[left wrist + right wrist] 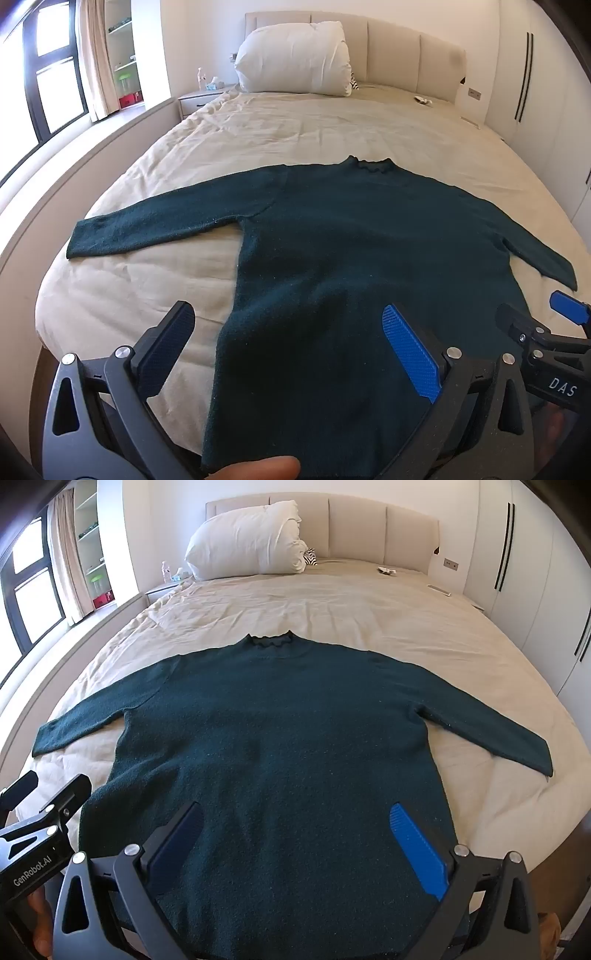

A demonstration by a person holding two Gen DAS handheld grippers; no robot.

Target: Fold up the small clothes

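A dark green long-sleeved sweater (351, 240) (273, 738) lies flat on the bed, collar toward the headboard, both sleeves spread out to the sides. My left gripper (288, 317) hangs open above the sweater's lower left edge, one finger over the sheet and one over the knit. My right gripper (295, 812) is open above the lower middle of the sweater's body, nothing between its pads. The right gripper's blue tip (567, 308) shows at the right edge of the left wrist view. The left gripper's black fingers (70, 794) show at the left of the right wrist view.
The beige bedsheet (258, 133) (332, 605) stretches to a padded headboard (354, 528). A white pillow (295, 59) (247, 542) lies at the head. A nightstand (201, 98) stands to the left, wardrobe doors (524, 554) on the right. A fingertip (258, 469) shows at the bottom.
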